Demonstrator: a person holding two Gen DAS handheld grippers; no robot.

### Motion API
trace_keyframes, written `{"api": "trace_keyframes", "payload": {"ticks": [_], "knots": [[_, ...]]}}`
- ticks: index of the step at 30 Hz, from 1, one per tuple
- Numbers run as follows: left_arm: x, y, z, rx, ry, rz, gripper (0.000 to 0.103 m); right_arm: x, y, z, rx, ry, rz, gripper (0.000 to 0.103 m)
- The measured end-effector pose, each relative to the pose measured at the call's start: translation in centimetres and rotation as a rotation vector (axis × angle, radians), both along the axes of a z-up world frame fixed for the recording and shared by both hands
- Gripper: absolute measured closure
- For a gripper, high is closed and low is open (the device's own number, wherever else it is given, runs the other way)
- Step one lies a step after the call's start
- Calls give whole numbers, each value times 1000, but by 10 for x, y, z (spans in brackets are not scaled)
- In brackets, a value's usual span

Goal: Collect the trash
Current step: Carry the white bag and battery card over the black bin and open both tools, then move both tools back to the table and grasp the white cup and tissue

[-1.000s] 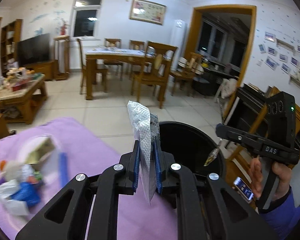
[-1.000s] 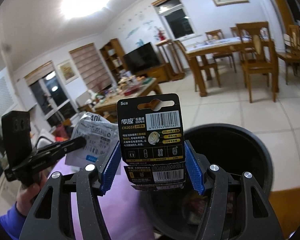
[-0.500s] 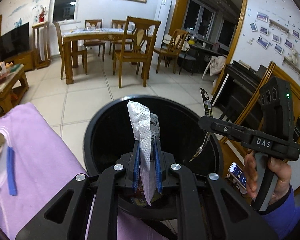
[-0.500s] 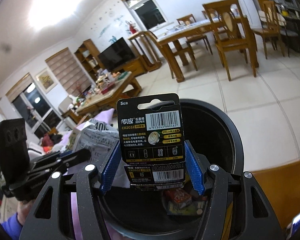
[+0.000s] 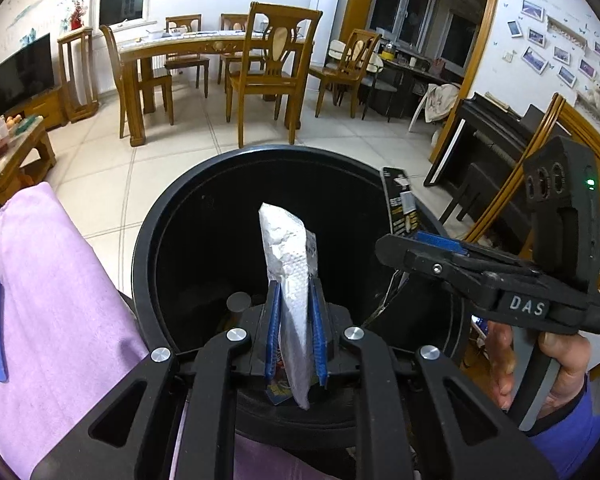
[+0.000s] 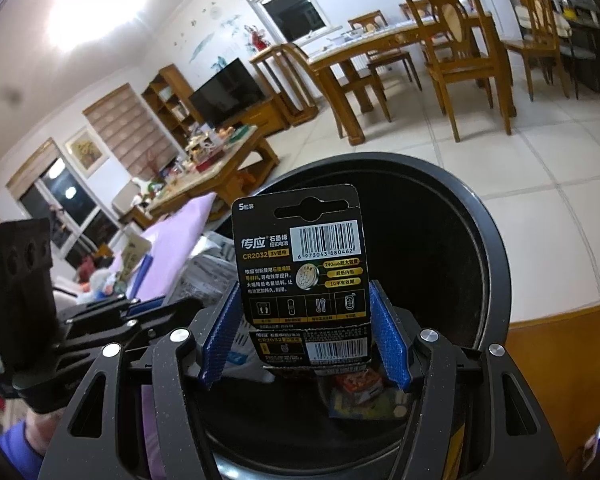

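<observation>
Each claw pinches a wrapper (image 5: 290, 280) above the bin (image 5: 172, 216).

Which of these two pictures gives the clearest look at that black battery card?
The right wrist view: the battery card faces the lens, its barcode and CR2032 label readable, held between the right gripper jaws over the black bin. The left wrist view shows only its thin edge.
</observation>
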State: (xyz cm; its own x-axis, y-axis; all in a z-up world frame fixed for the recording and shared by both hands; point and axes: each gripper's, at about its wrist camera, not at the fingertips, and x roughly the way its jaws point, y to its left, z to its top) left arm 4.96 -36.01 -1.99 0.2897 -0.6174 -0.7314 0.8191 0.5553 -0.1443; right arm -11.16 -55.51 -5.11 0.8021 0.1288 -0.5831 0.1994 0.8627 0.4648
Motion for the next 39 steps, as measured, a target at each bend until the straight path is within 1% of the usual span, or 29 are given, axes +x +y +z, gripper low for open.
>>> {"api": "trace_keyframes", "payload": {"ticks": [3,4,5,6,7,8,9,10,11,12,14,15,16,17,18,19,20,21,23,24,26,27,29,30,33,36,39], "knots": [[2,0,-2,11,3,10,86,1,5,-1,-3,0,15,40],[3,1,-1,13,4,15,85,2,6,1,-2,0,17,39],[3,2,0,12,3,19,85,1,10,2,-4,0,15,36],[3,2,1,10,2,22,85,1,12,3,-9,-6,14,27],[3,5,4,4,0,27,83,0,13,4,-13,-12,16,23],[2,8,6,-3,-4,31,72,-1,15,5,-20,-14,20,21],[1,13,10,-10,-11,37,50,-1,18,7,-31,-17,23,17],[-1,20,16,-22,-31,50,37,-1,21,10,-39,-21,22,16],[-5,29,23,-38,-59,63,18,-1,24,12,-45,-20,23,17],[-7,37,27,-49,-80,72,12,1,27,14,-50,-17,29,16],[-14,62,39,-70,-120,97,11,4,34,20,-57,-16,40,16],[-15,75,43,-77,-126,113,8,7,43,24,-63,-17,53,16],[-15,95,48,-88,-130,145,5,10,51,29,-67,-19,71,16],[-16,114,50,-98,-133,182,5,17,66,35,-75,-22,101,16],[-15,133,52,-104,-135,221,5,21,78,42,-83,-26,126,14],[-13,160,53,-103,-139,286,5,27,92,47,-91,-32,154,8],[-10,182,53,-94,-144,343,5,37,115,53,-104,-41,199,5],[-5,212,51,-75,-146,427,5,42,137,56,-114,-42,236,5],[1,255,48,-62,-141,536,5,59,178,63,-131,-38,313,5],[3,284,45,-56,-142,610,5,70,204,66,-141,-34,359,5],[6,320,43,-36,-154,708,5,90,256,68,-164,-20,440,5],[7,338,43,-37,-155,745,5,97,275,69,-174,-15,468,5],[11,362,43,-51,-143,779,5,114,321,69,-212,-2,527,5],[14,376,42,-53,-137,799,5,119,337,68,-221,6,543,5],[25,398,35,-35,-120,829,5,140,380,59,-245,69,586,5],[31,411,23,-21,-88,846,5,152,400,43,-263,112,595,5],[38,418,18,-34,-78,833,5,161,405,38,-262,114,585,5]]}}
